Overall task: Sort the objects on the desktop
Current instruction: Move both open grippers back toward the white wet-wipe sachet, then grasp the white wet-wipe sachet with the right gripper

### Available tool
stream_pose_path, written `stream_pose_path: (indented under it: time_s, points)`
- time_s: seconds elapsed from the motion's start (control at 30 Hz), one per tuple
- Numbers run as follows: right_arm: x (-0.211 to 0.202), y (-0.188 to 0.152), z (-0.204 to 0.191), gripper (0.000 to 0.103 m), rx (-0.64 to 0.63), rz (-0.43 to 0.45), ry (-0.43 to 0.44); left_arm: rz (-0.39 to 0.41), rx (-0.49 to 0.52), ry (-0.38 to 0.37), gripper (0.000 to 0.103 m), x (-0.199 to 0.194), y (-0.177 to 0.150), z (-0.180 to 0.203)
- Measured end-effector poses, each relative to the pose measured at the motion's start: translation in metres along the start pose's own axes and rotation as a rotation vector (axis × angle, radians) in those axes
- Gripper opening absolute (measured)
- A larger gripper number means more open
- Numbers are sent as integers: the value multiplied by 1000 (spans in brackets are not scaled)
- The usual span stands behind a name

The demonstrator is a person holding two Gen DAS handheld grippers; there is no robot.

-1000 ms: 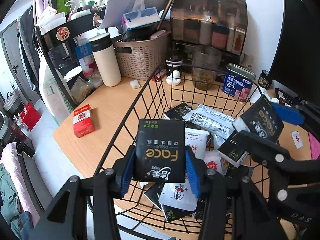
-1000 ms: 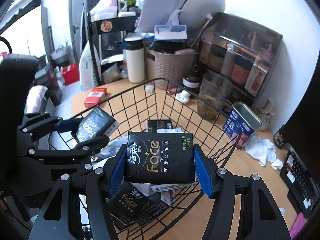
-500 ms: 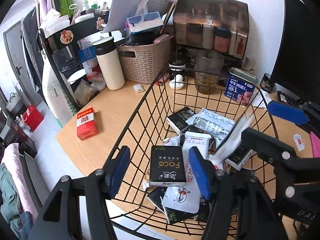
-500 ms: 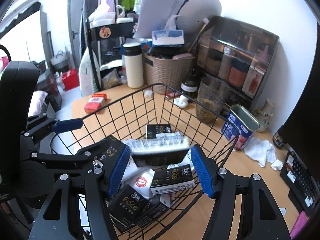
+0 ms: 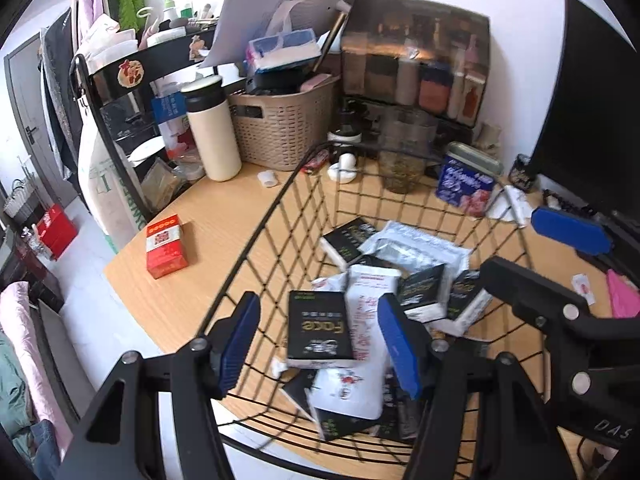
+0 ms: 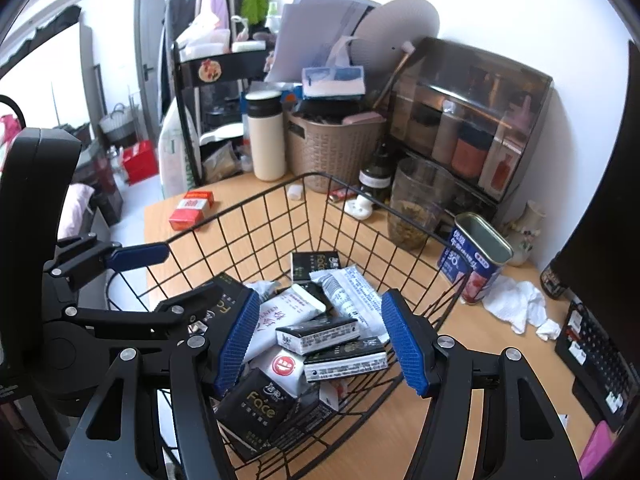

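Note:
A black wire basket [image 5: 280,196] [image 6: 256,204] on the wooden desk holds several black "Face" tissue packs and white packets. One black pack [image 5: 320,326] lies on top below my left gripper [image 5: 318,344], which is open and empty above the basket's near side. My right gripper [image 6: 320,344] is open and empty above the pile, over two black packs [image 6: 344,354] lying on edge. The right gripper also shows at the right of the left wrist view [image 5: 568,236]. The left gripper shows at the left of the right wrist view [image 6: 140,256].
A red box [image 5: 166,246] [image 6: 192,210] lies on the desk left of the basket. Behind stand a white flask [image 5: 212,132], a woven basket [image 5: 280,128], a glass jar [image 6: 416,204], a blue tin [image 6: 474,260], crumpled tissue [image 6: 516,304] and a dark monitor [image 5: 588,120].
Both grippers opened and let go of their black Face tissue packs, which dropped into the basket and now lie on the pile.

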State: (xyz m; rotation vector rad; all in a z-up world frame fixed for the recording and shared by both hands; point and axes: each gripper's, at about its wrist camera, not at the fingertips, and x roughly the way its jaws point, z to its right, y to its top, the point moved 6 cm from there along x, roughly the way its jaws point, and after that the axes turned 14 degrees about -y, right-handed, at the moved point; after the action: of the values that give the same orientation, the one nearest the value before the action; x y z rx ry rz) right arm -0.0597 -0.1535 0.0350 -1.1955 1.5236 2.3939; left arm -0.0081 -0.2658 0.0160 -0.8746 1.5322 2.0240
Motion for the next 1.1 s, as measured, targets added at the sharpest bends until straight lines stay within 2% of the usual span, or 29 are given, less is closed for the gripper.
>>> stream_pose_path:
  time_s: [0.13,0.47,0.63,0.73,0.83,1.1]
  points:
    - [-18,-8,16,63,26,8,-7,5,41,-46,67,-3,-3,28]
    - [-62,-52,90,63,103,8,-111,-12,205,-86,67,-3,-9,125]
    - [-72,-76,133,67,167,-10,-143,-64,332,-188,74,16,-19,198]
    - [-69,-93,157,68,188,-32,-177,-100,407,-184,75,38,-29,231]
    - [-58,-112,186,68,219,-67,-208,-167,424,-229,75,71,-38,252]
    - [10,-178,268,70,308,-237,-303,-300,333,-306,75,145,-48,248]
